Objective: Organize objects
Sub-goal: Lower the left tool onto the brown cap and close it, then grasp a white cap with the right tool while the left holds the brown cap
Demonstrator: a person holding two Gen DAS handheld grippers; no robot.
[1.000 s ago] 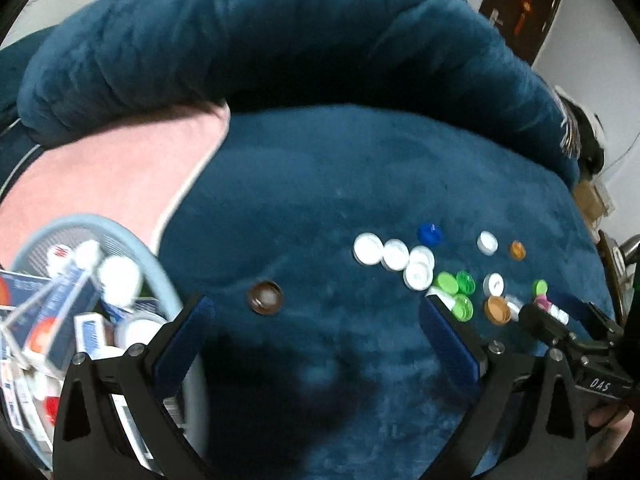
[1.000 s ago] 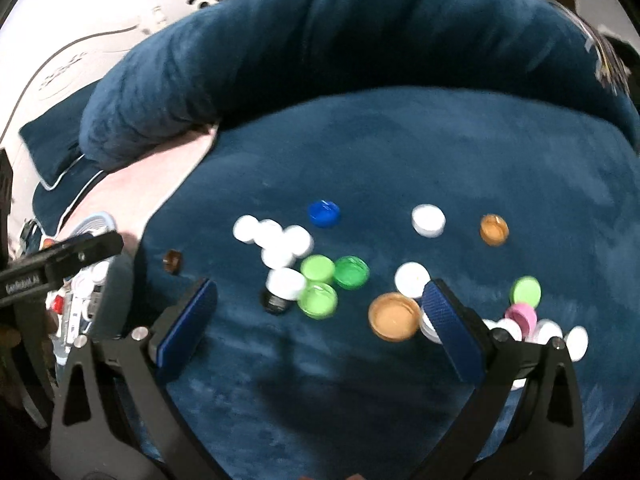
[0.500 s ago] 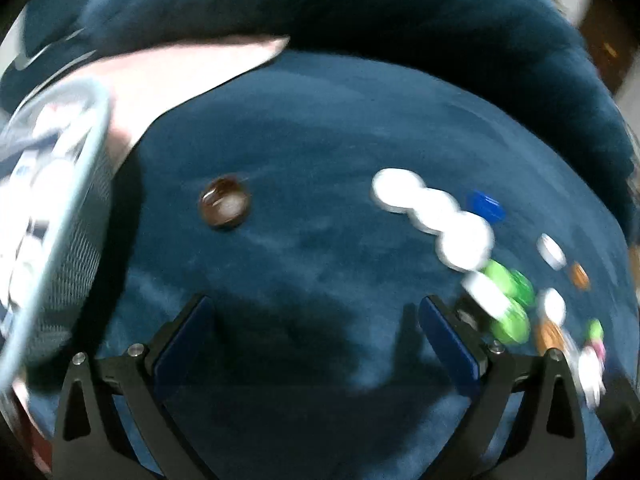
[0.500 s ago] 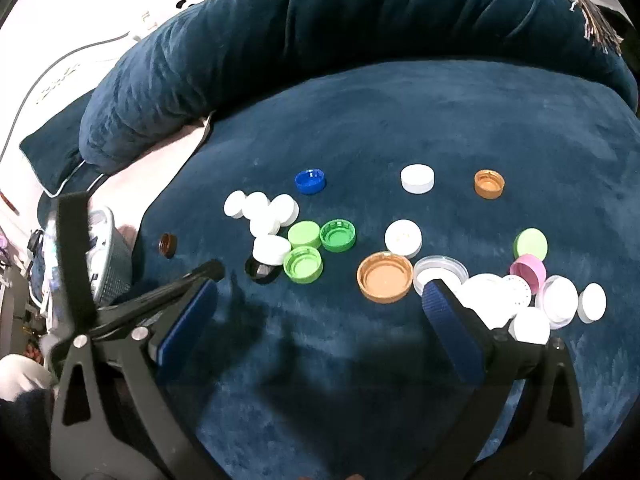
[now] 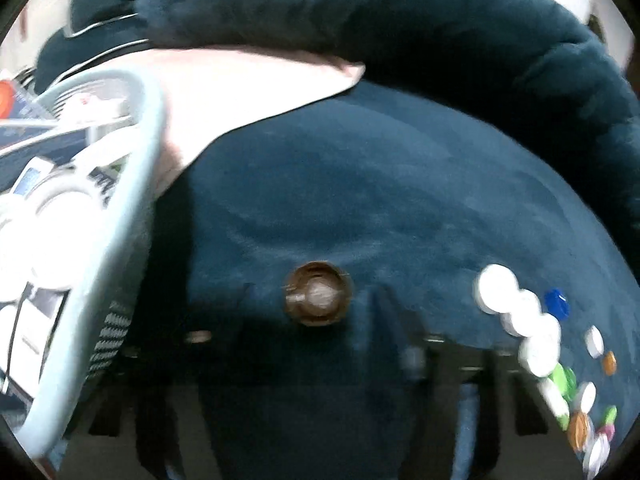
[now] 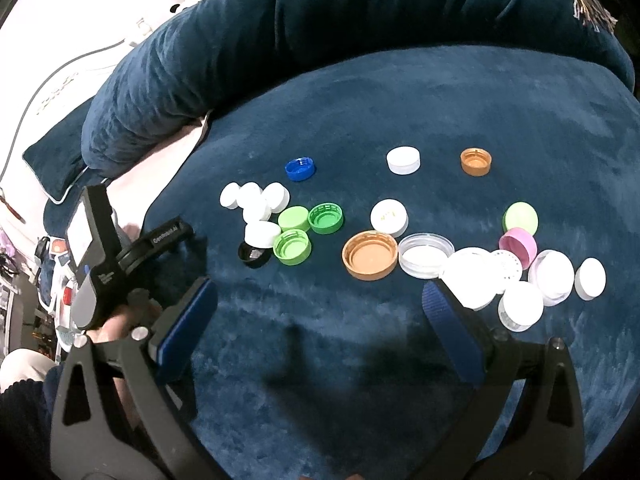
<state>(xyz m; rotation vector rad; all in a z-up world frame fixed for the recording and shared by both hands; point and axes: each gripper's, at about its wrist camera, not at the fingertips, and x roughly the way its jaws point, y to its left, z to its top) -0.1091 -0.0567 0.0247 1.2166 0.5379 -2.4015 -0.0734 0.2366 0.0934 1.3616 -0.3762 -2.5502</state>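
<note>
A small brown cap [image 5: 318,299] lies open side up on the dark blue plush cushion [image 5: 400,200]. My left gripper [image 5: 314,306] is low over it and badly blurred. Its jaws are closing, with the cap between them and a gap still showing on each side. My right gripper [image 6: 318,312] hangs open over bare plush, just short of the scattered caps. Among those are a white cluster [image 6: 256,204], green caps [image 6: 308,224], a blue cap [image 6: 300,169], a black cap [image 6: 253,255], a large orange lid [image 6: 370,255] and a pink cap [image 6: 518,243].
A pale blue basket [image 5: 132,184] holding cards and white lids stands at the left, close to the brown cap. A pink cloth [image 5: 240,80] lies behind it. A thick blue bolster [image 6: 360,20] rims the cushion's far side. A hand [image 6: 120,320] holds the left gripper's handle.
The left gripper sank toward the cushion and rolled. The brown cap went from ahead of the fingers to between them, and the jaws narrowed from wide open. The right gripper shifted slightly.
</note>
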